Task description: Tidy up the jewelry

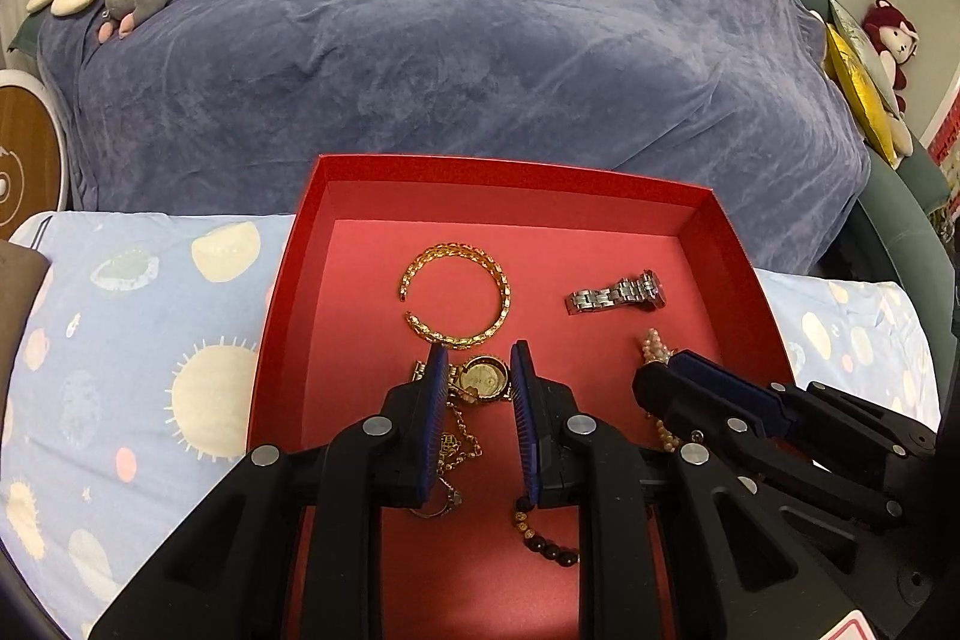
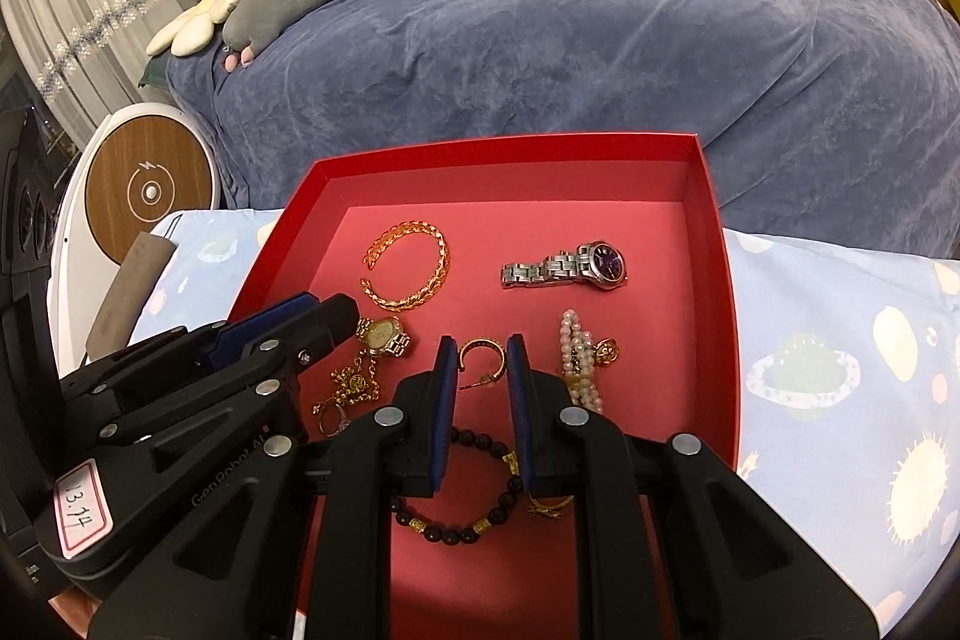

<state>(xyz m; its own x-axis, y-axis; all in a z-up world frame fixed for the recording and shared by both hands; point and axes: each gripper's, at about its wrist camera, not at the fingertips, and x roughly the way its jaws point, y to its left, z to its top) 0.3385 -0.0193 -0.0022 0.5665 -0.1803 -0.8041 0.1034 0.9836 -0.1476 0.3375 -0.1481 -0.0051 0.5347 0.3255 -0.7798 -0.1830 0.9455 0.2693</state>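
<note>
jewelry lies in red box (image 2: 717,244); both claws (image 1: 478,370) (image 2: 480,361) hover open.

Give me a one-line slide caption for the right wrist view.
Right tool open over a gold hoop earring in the red box, left tool alongside.

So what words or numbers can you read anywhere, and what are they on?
"13.14": handwritten on the white sticker on the left gripper's body.
"GenRobot AI": embossed on that same gripper's black body, faint.
A lightning-bolt sign, no words: on the round wooden disc.
Silver watch dial: too small to read.
</note>
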